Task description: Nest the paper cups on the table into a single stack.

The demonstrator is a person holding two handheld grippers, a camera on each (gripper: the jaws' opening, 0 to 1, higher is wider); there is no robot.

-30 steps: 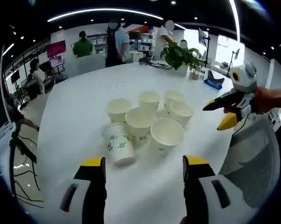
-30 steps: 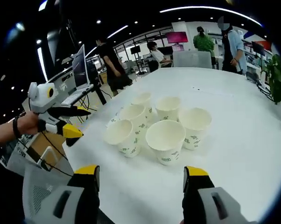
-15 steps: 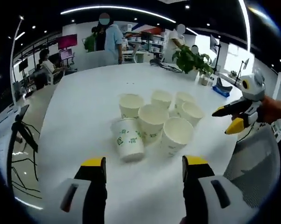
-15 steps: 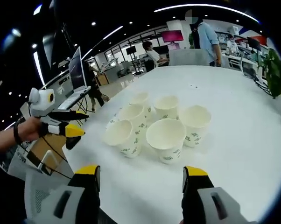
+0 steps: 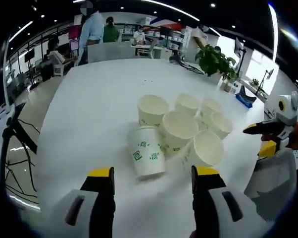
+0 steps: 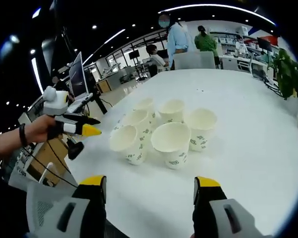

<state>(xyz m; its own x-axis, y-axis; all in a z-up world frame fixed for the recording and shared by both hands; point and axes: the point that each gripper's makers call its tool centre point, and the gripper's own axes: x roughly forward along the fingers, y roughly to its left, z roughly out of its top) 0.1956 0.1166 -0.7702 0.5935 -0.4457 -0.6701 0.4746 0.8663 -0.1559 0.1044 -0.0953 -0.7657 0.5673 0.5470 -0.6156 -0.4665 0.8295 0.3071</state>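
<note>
Six paper cups clustered mid-frame in the left gripper view, on the white table, all loose and upright apart from one at the lower left of the bunch that leans over. Same cluster just above centre in the right gripper view. No cup nested in another yet, so by the look of it the opening step: the approach before the first pick.

Left gripper at the bottom of its view, jaws spread wide with nothing between them, the leaning cup right ahead of the gap. Also seen at the left of the right gripper view, held in a hand, short of the cups. Right gripper likewise wide apart and empty at the bottom of its view, bare table between it and the nearest cup; seen too at the right edge of the left gripper view.

Next move, probably: close in on an outer cup, pinch its rim or wall lightly enough not to crush the paper, lift, and lower it straight into a neighbour. Risk of knocking the tight cluster about.
</note>
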